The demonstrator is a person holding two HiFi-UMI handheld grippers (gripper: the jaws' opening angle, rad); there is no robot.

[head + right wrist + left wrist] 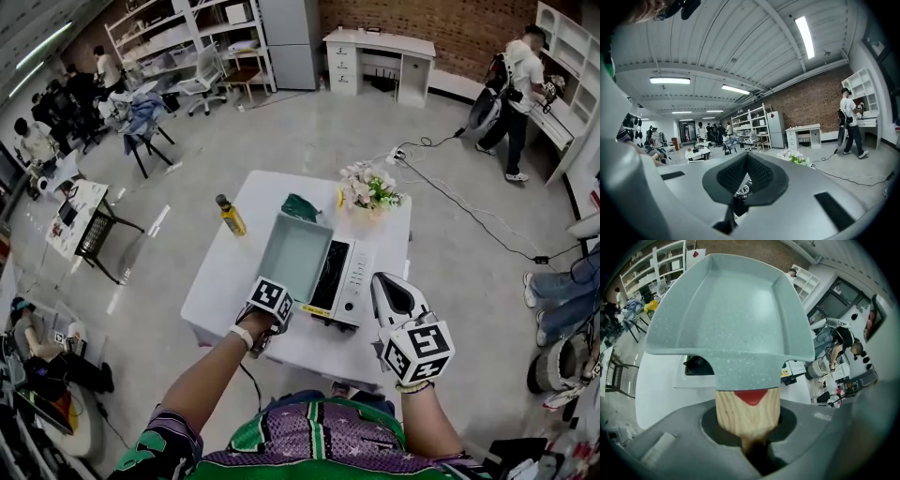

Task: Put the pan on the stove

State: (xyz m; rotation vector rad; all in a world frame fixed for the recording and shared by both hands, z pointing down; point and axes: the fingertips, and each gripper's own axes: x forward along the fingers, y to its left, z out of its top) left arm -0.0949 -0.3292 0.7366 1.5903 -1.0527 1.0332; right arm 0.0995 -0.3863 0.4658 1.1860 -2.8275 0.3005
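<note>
The left gripper [270, 311] pointed steeply down, its jaws clamped narrow on the wooden handle [747, 411] of the square, pale-teal pan [295, 251]. The right gripper [394, 298] hung just right of the stove, its jaws closed together on nothing.

The pan sat over the middle of the table. In the head view its right edge overlapped the left side of the white tabletop stove [345, 279]. Whether the two touched could not be told.

To land it well, the pan likely needed to shift right until it was centred over the stove's dark top. It would then come down level, the grip staying firm on the handle so the heavy end could not droop. The handle was best left pointing toward the person. The right gripper was well placed to keep clear, or to steady the stove if it slid.

The white table [220, 281] also carried a yellow bottle [230, 217], a green cloth [300, 207] and a bunch of flowers [368, 188]. Beyond lay a grey floor with a trailing cable [469, 211], a white desk [380, 58] against a brick wall [441, 19], shelving [187, 28] and a standing person [518, 84].
</note>
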